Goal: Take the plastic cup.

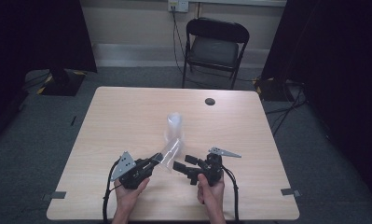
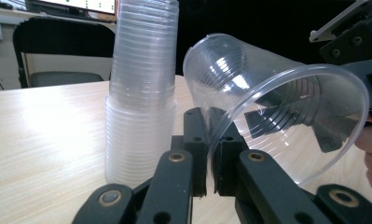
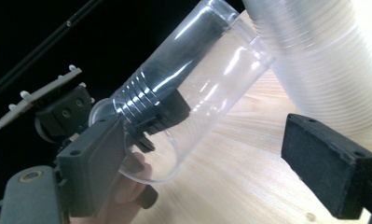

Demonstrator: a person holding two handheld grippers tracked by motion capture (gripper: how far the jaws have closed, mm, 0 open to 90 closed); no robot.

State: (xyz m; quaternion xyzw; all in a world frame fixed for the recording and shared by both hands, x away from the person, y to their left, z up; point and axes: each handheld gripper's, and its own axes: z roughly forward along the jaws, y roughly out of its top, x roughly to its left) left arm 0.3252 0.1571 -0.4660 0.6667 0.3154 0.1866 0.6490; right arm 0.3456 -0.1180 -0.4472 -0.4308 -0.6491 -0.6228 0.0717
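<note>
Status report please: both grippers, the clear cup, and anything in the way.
Left gripper shut on the rim of a clear plastic cup, cup tilted. Right gripper open, holding nothing. Stack of clear cups stands upright just behind.

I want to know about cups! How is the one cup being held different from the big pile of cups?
The single cup is tipped on its side, off the table; the stack of cups stands upright on the table. The single cup is pinched at its rim by the left hand-held gripper; nothing grips the stack. The single cup looks see-through; the stack looks cloudy. Both are clear ribbed plastic.
</note>
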